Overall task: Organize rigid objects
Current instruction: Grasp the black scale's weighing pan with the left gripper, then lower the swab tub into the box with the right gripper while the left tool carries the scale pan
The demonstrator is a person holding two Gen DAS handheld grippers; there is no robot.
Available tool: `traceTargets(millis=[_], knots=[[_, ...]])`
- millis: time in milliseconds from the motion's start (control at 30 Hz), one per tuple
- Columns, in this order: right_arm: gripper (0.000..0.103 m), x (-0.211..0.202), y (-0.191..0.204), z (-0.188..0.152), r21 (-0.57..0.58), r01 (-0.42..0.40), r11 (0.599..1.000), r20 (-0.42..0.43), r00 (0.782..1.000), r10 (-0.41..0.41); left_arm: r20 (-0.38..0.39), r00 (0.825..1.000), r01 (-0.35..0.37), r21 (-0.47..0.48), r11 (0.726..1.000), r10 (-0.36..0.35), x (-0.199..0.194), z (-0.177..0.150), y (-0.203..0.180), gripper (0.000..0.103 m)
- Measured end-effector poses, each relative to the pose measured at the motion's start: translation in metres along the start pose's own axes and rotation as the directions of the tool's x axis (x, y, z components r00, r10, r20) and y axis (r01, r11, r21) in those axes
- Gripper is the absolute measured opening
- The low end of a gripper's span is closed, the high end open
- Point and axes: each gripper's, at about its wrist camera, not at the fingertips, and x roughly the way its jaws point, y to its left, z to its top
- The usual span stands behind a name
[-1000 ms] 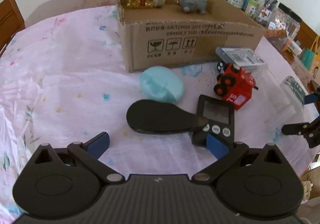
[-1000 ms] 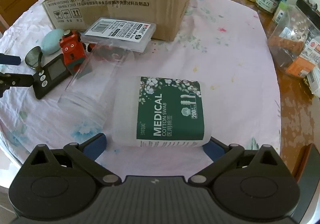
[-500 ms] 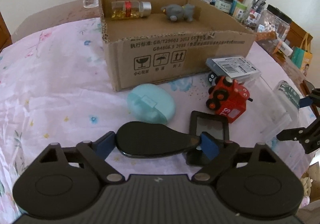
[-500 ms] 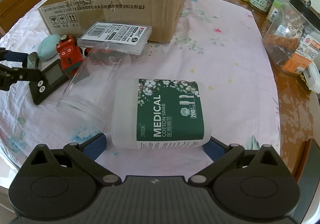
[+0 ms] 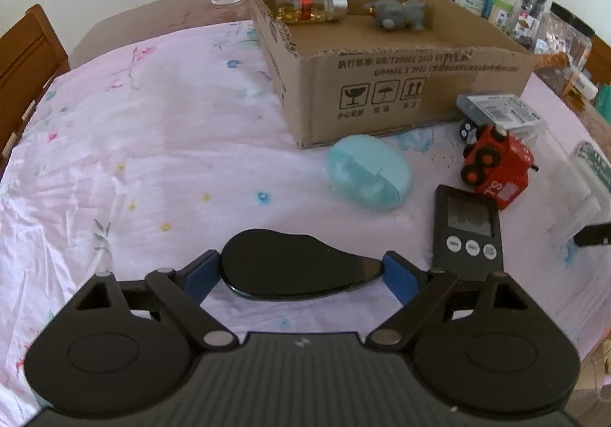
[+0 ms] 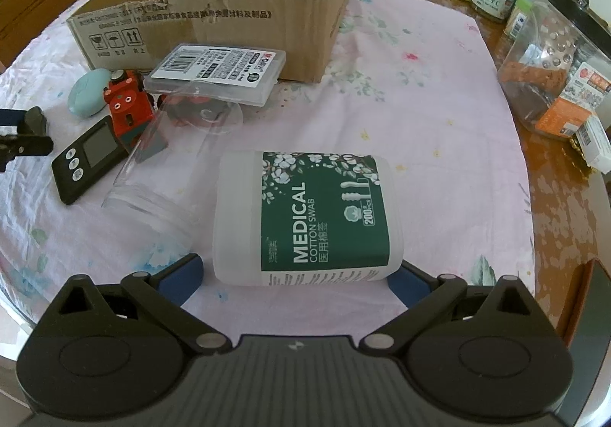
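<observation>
Black hand-held gripper [image 5: 301, 268]; blue pads [image 5: 397, 276]

Home dining table [image 5: 160, 26] (wooden chairs [image 5: 26, 56])

Between the fingers of the left gripper [image 5: 299, 274] lies a flat black teardrop-shaped plastic piece [image 5: 294, 264] on the pink floral tablecloth [image 5: 152, 144]. Ahead and to the right of it lies a black digital timer [image 5: 467, 230]; just beyond the timer stands a red toy train [image 5: 496, 169]. Ahead of the gripper, an oval pale-blue plastic case [image 5: 368, 172] lies against the near corner of an open brown cardboard box [image 5: 401, 91]. In the box, at its far side, lie a clear glass bottle of yellow capsules [image 5: 309, 6] and, right of it, a grey toy animal [image 5: 399, 13].

Between the fingers of the right gripper [image 6: 296, 276] lies a white cotton-swab tub with a green label [image 6: 309, 222]. Left of it lies a clear plastic jar [image 6: 172, 163] on its side, and beyond that jar a flat clear labelled plastic box [image 6: 221, 70].
</observation>
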Motion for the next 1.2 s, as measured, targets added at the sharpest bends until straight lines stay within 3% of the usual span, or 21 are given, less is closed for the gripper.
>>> traceTargets(millis=[367,433,500,1200], knots=[[0.103,-0.008,0.002,0.017,0.028,0.066,0.997,0.037,0.997,-0.067,-0.008,1.0,0.006,0.022,1.0,-0.006,-0.001,-0.002,0.001,0.096],[0.099,-0.005,0.001,0.021,0.027,0.074,0.997,0.032,0.997,-0.075,-0.009,1.0,0.006,0.022,1.0,-0.005,-0.001,-0.002,0.0,0.096],[0.09,-0.004,0.001,0.023,0.03,0.065,0.997,0.022,0.998,-0.066,-0.009,1.0,0.005,0.021,1.0,-0.005,-0.001,-0.002,0.0,0.096],[0.087,-0.007,-0.002,0.027,0.018,0.047,0.999,0.002,0.999,-0.048,-0.022,1.0,0.005,0.023,1.0,-0.005,0.002,0.004,0.0,0.09]])
